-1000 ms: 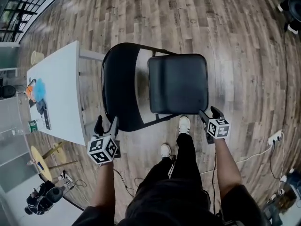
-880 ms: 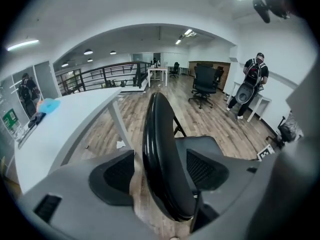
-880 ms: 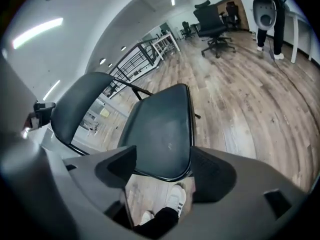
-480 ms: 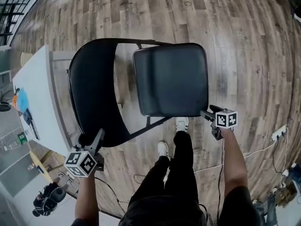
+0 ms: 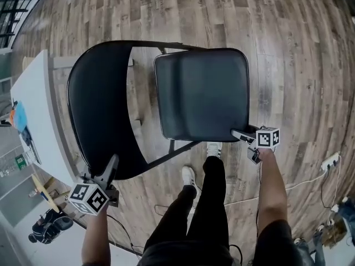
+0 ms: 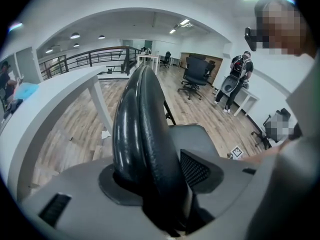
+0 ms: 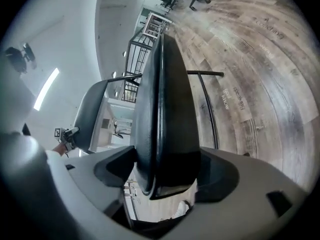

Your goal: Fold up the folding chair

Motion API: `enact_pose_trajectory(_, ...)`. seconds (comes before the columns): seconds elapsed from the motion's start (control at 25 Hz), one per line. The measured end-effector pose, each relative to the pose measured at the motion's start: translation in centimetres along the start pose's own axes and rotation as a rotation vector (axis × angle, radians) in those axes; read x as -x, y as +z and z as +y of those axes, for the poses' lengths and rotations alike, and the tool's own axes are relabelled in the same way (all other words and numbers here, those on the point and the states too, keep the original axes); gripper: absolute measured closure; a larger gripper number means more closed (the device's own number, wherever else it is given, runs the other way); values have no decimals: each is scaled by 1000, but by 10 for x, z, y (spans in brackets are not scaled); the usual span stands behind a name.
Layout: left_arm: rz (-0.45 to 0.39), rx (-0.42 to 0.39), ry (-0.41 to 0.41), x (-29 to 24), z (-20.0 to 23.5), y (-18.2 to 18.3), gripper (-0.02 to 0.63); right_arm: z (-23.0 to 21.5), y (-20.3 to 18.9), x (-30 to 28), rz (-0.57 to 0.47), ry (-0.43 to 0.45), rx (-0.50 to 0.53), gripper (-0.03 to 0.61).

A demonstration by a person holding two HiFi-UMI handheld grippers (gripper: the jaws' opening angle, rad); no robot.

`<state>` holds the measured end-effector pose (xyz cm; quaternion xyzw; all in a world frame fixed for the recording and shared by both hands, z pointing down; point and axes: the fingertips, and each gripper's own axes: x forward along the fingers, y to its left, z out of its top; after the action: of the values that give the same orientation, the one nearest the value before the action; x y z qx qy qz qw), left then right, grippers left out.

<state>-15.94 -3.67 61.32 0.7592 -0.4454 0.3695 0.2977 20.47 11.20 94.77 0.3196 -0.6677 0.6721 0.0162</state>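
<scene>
Chair: the folding chair point(image 5: 166, 93) stands open on the wood floor point(image 5: 288, 49) just ahead of you, with seat point(image 5: 202, 93) and backrest point(image 5: 100, 110) apart.
Left claw: your left gripper point(image 6: 150, 179) is clenched on the backrest's near rim.
Right claw: your right gripper point(image 7: 165, 169) is clenched on the seat's near right corner.
Handling: the frame is stiff and likely weighty. The padding gives and may slip, so bite deep.
Room: the white table point(image 5: 33, 110) crowds the backrest's left. The far and right floor is open.

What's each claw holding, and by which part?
The folding chair: left claw clamps the backrest at its near end, right claw the seat at its near corner.
</scene>
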Motion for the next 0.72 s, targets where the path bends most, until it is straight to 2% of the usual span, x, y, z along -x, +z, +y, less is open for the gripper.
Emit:
enact_pose_trajectory(0.24, -7, 35, -16, -2, -8, 4, 418, -4, 5, -4, -64, -8, -16, 235)
enact_pose_trajectory(0.36, -25, 58, -38, 1, -6, 3, 440, 1, 4, -1, -61, -2, -38, 236)
enact_pose_trajectory(0.52, -24, 68, -21, 11, -2, 12, 446, 26, 13, 2, -87, 40, -15, 250)
enact_pose_trajectory(0.72, -43, 62, -18, 34, 0, 28, 464, 68, 8, -2, -89, 17, -6, 273)
